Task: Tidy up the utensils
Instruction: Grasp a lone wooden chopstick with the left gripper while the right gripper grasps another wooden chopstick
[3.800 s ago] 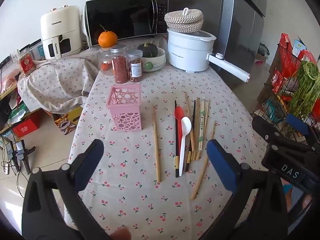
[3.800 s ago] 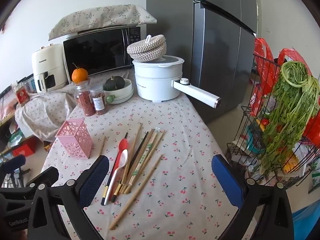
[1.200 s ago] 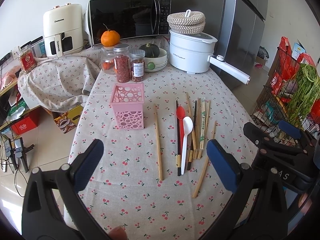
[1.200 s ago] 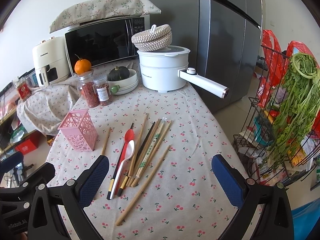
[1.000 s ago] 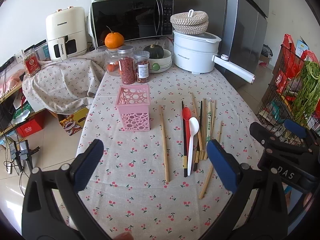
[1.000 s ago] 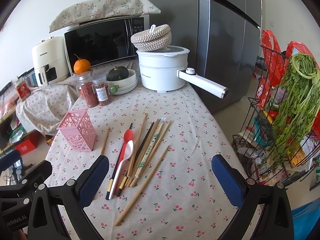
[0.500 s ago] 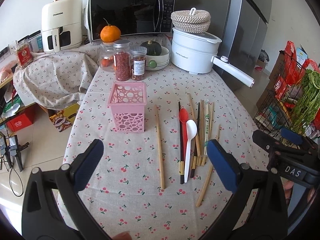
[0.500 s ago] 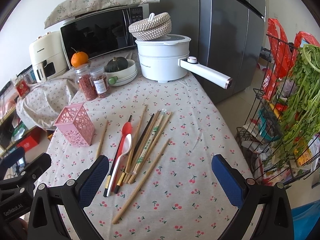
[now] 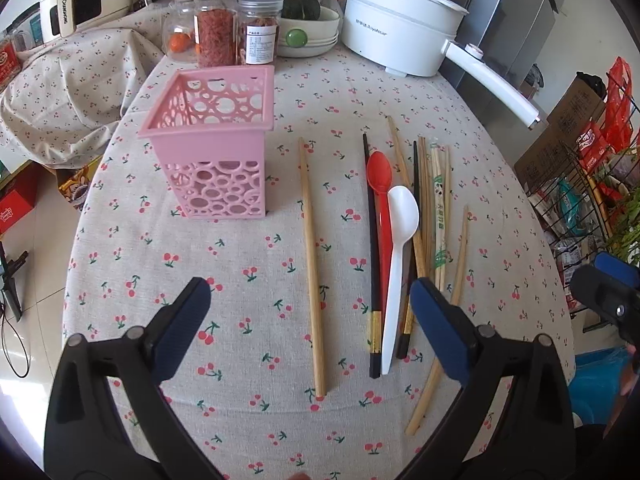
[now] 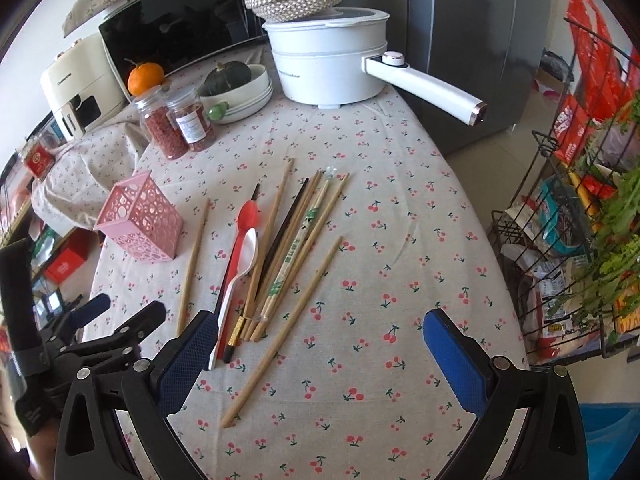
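Observation:
A pink perforated holder stands upright and empty on the cherry-print tablecloth. To its right lies a lone wooden chopstick. Farther right lie a black chopstick, a red spoon, a white spoon and several wooden chopsticks in a loose bundle. My left gripper hangs above the near ends; its jaws are closing, the lone chopstick lies below between them, untouched. My right gripper is open over a separate slanted chopstick, holding nothing.
At the back stand a white electric pot with a long handle, two jars, a bowl with a green squash, a microwave and an air fryer. A wire rack with greens stands off the table's right edge.
Both cameras have dropped and tilted down toward the table, so the utensils and holder look larger. The left gripper came down most, over the near ends of the utensils.

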